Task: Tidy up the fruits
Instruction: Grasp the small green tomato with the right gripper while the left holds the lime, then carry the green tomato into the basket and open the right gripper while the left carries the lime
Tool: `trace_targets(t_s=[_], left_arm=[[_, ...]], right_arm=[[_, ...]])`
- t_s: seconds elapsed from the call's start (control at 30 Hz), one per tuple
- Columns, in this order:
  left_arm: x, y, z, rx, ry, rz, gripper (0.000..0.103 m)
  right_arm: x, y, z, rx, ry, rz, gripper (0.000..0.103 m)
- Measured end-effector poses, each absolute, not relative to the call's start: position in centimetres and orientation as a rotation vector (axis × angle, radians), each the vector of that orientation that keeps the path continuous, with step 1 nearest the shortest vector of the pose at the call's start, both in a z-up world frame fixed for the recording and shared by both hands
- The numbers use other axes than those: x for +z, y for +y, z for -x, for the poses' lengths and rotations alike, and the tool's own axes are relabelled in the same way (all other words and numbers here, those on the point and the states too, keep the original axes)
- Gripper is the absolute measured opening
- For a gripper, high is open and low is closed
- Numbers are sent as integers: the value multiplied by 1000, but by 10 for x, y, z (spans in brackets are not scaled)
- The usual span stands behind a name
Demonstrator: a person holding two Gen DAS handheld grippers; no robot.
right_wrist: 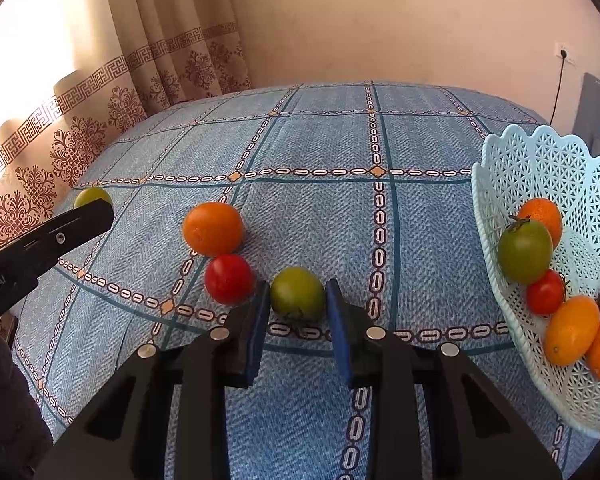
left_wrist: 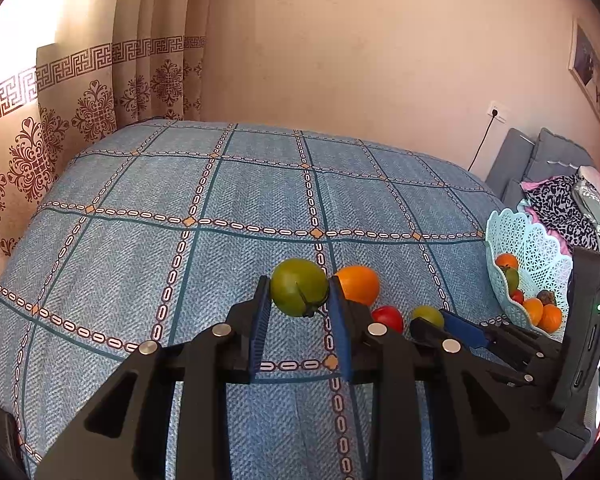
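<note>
My left gripper (left_wrist: 299, 281) is shut on a green tomato (left_wrist: 299, 290), held between its blue pads over the blue checked cloth (left_wrist: 180, 184). In the right wrist view, one of its fingers (right_wrist: 72, 228) hides part of that tomato (right_wrist: 93, 197). My right gripper (right_wrist: 298, 285) is shut on a second green tomato (right_wrist: 298, 294), which rests on the cloth. An orange (right_wrist: 213, 228) and a red tomato (right_wrist: 229, 279) lie just left of it. The pale blue lattice basket (right_wrist: 540, 140) stands at the right and holds oranges, a green tomato, a red tomato and a dark fruit.
Patterned curtains (left_wrist: 80, 112) hang along the table's left side and a bare wall stands behind. Grey cushions (left_wrist: 540, 156) and a pile of clothes (left_wrist: 560, 204) lie beyond the basket (left_wrist: 512, 220). The cloth's far half is bare.
</note>
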State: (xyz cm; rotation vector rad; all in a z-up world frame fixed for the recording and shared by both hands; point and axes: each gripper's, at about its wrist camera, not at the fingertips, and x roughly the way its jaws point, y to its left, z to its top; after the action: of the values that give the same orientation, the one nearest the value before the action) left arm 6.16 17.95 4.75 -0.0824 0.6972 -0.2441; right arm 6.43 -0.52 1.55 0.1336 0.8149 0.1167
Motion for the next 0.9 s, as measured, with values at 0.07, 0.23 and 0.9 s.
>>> trace_targets(t_s=[0.07,0.23,0.9], left_arm=[[47,179,-61,-245,699,83,29],[47,177,-60,-249,699,79,29],[51,176,-56,-264,682,70,29]], right_arm=[[15,-5,-65,116,816,-133,29],[13,-7,-70,127,837,-150,30],[28,-9,-50,139,774,-182,28]])
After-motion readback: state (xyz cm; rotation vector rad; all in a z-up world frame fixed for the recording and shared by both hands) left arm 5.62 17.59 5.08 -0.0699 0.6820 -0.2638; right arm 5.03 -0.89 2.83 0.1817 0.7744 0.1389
